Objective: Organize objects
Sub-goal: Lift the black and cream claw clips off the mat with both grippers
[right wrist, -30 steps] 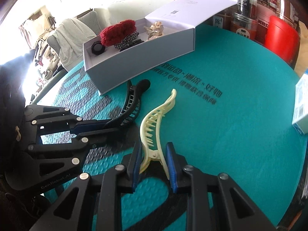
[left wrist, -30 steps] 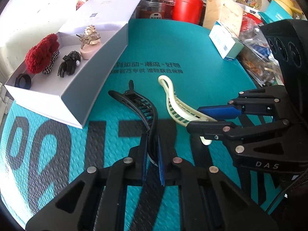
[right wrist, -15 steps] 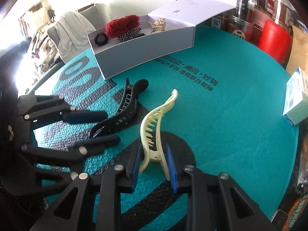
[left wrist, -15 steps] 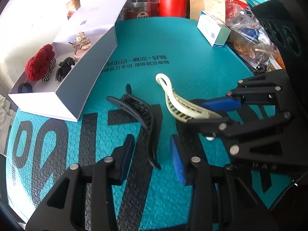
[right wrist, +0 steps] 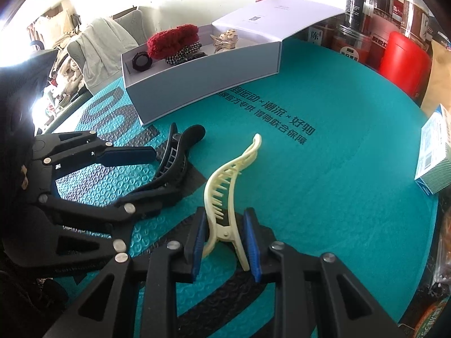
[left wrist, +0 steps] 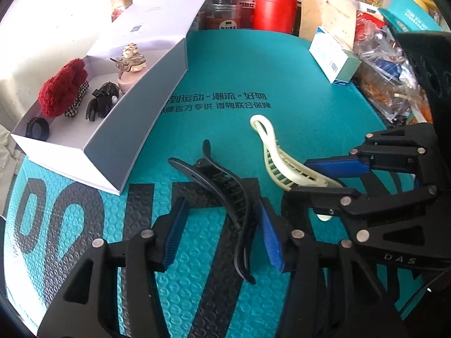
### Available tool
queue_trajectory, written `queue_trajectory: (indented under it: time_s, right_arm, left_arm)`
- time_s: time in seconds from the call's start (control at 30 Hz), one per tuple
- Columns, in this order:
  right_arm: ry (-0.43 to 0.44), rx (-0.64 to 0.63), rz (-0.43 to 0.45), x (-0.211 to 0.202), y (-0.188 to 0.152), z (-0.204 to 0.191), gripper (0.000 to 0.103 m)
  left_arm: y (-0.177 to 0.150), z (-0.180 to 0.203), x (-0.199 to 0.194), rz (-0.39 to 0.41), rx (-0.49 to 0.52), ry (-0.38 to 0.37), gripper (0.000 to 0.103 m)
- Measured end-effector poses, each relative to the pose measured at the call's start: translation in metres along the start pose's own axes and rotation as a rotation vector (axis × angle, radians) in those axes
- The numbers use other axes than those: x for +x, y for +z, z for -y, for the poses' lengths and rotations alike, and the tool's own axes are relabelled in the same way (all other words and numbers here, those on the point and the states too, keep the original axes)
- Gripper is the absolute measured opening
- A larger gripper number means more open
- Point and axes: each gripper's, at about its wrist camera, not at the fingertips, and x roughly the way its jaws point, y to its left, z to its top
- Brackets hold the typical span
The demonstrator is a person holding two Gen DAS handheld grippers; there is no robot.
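Left wrist view puts the black hair clip (left wrist: 225, 194) in front of us: a long, curved claw clip with a row of teeth along its inner side and a thin tail end, lying on the teal mat (left wrist: 296, 84) where the dark printed lettering runs, toward the mat's near edge. Our left gripper (left wrist: 222, 233) has just been opening; its blue pads (left wrist: 270, 239) now stand apart on either side of the clip without pressing it. Just beside it lies the cream hair clip (right wrist: 225, 194), the same arched shape with pale teeth and a looped tip. Our right gripper (right wrist: 224, 239) holds this one, its narrow jaws pinched on the clip's hinge end while the rest stretches out over the mat. Toward the mat's far left edge we see the white box (left wrist: 132, 140), open, its lid folded back. Inside it lie a red fluffy scrunchie (left wrist: 63, 86), a checked hair tie (left wrist: 76, 101), a black bow (left wrist: 103, 100), a small black ring (left wrist: 36, 126) and a pink piece with a gold ornament (left wrist: 131, 69). Along the far edge stand a red canister (left wrist: 274, 11) and dark jars (right wrist: 363, 2); a teal-and-white carton (left wrist: 335, 57) lies at the right edge.
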Motion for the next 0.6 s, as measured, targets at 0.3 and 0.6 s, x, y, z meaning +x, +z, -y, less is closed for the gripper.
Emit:
queue_trajectory:
  time_s: [0.3, 0.6]
  right_arm:
    - [0.008, 0.009, 0.009, 0.0, 0.003, 0.004, 0.025]
    - [0.042, 0.018, 0.022, -0.005, 0.007, 0.01, 0.018]
  left_arm:
    - [0.005, -0.006, 0.002, -0.005, -0.042, 0.008, 0.036]
    - [0.007, -0.032, -0.002, -0.034, -0.206, -0.062, 0.019]
